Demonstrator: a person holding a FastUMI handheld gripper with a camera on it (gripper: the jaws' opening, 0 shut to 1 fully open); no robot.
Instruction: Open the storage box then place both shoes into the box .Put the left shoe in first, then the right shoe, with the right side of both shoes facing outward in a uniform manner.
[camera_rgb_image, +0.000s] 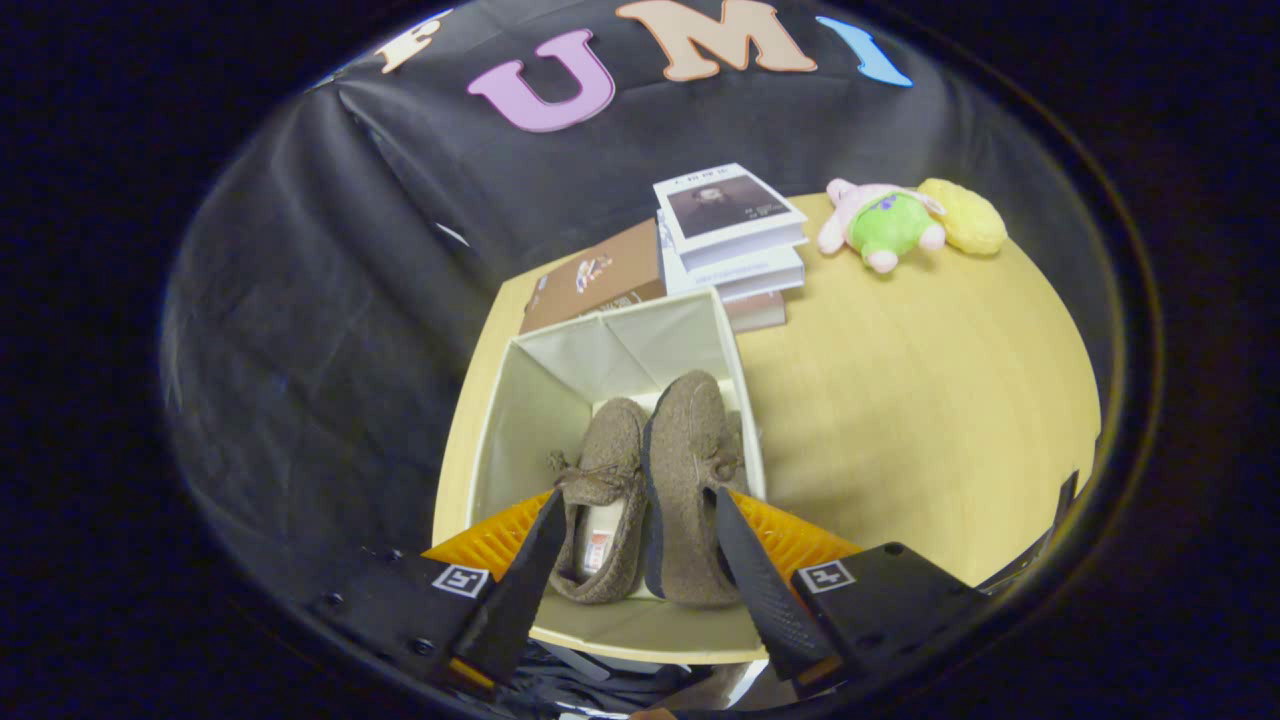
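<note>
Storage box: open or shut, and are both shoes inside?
Open. The storage box shows its bare inner walls, and both shoes lie side by side inside, between the open tool fingers.

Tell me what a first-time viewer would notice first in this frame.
Two brown shoes sit side by side inside the open storage box, between the gripper and its open jaws, which grip nothing. Beyond the box, a stack of books lies on the wooden table, with a plush toy beside the stack near the table's far edge.
</note>
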